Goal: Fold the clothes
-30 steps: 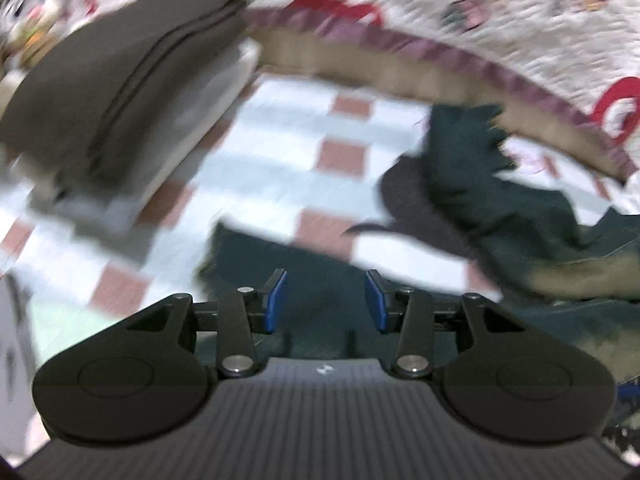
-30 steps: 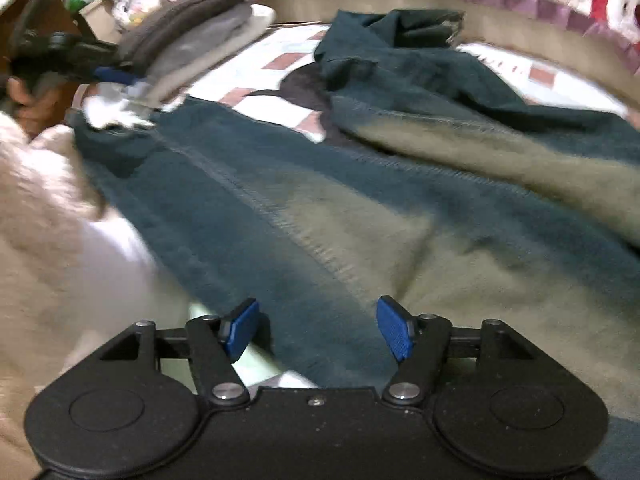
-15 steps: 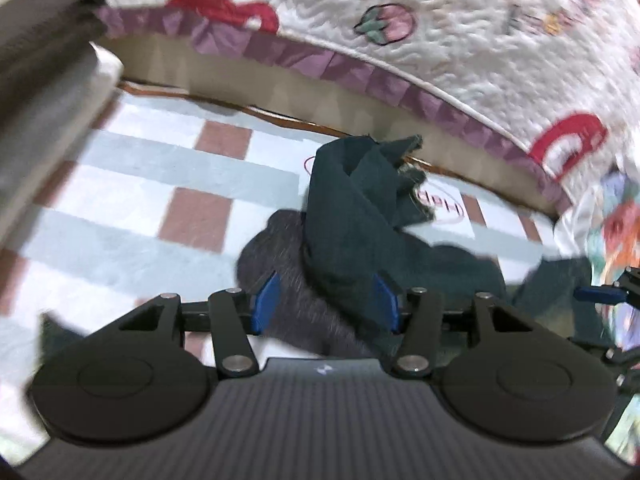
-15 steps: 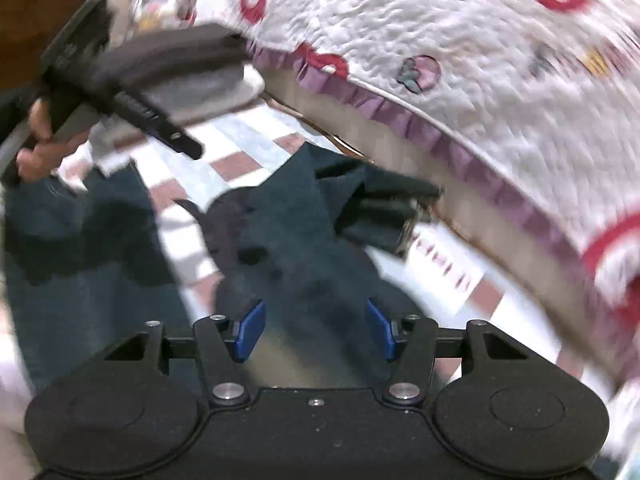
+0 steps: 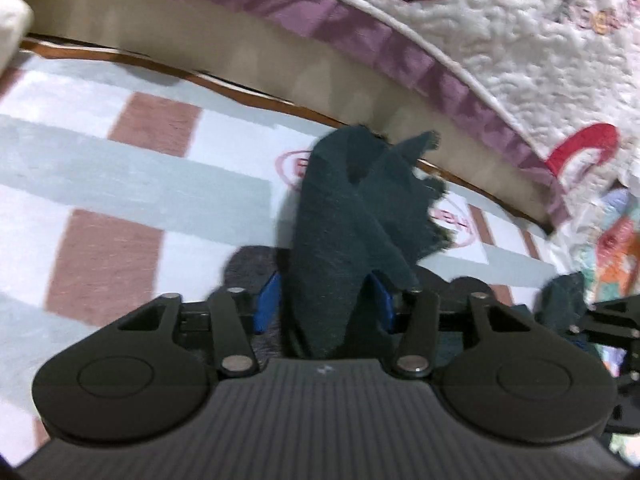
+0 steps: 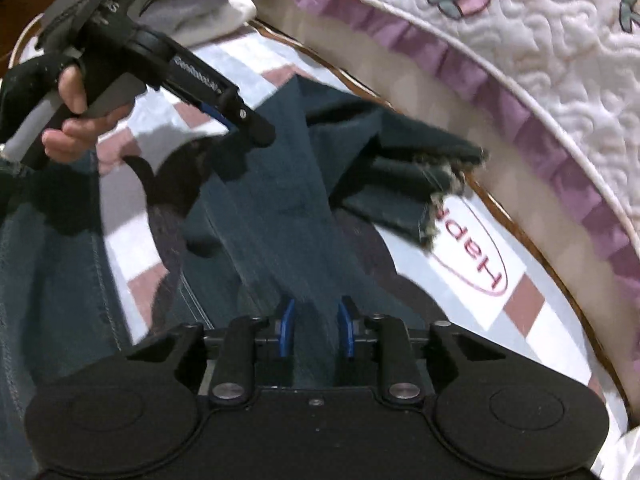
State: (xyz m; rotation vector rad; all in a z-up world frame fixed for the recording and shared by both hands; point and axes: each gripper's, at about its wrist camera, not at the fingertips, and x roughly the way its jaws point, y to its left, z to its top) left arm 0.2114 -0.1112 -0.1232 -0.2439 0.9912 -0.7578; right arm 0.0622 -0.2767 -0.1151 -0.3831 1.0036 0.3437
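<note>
Both tongs now grip the jeans.

A second ago both were open; now the left tongs (image 5: 324, 300) and right tongs (image 6: 316, 330) pinch the dark jeans (image 6: 280, 200) on the checked mat (image 5: 120, 168), frayed hems (image 6: 444, 196) pointing toward the quilt (image 6: 540, 40) beyond — ready for folding.

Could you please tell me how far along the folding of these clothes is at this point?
Done: a folded stack sits at the mat's far corner. In hand: the left hand-held gripper and the right hand-held gripper each pinch the dark jeans. Left: the jeans are bunched and crumpled over the checked mat, with no neat fold made yet.
</note>
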